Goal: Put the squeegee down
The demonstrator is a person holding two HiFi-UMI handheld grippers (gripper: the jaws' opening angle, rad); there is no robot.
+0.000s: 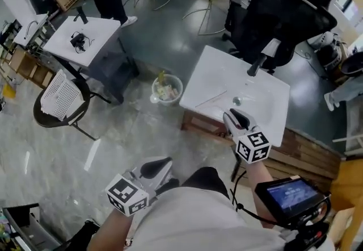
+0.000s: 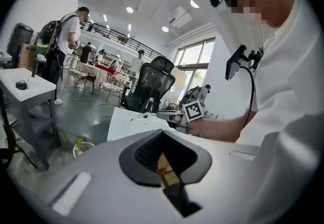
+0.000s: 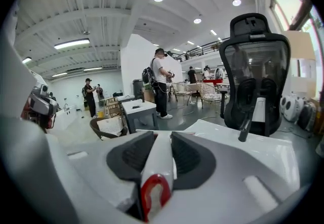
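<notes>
Head view: right gripper (image 1: pixel 235 117) at 4 o'clock sits over the white basin (image 1: pixel 211 71) rim, prob. the drop spot; left gripper (image 1: pixel 159 168) at 7 o'clock hangs clear. Left gripper view: jaws together, empty. Right gripper view: jaws clamped on squeegee (image 3: pixel 157 175) handle at 6 o'clock, 1 red loop toward cam, not yet set down.

Right gripper view: the squeegee (image 3: pixel 157 167) shows only a white handle with a red loop, gripped in the right claw (image 3: pixel 162 137); its blade cannot be made out. Head view: the squeegee cannot be picked out at that claw. The bin (image 1: pixel 167 88) contents and the screen (image 1: pixel 290 193) print are too small to tell.
</notes>
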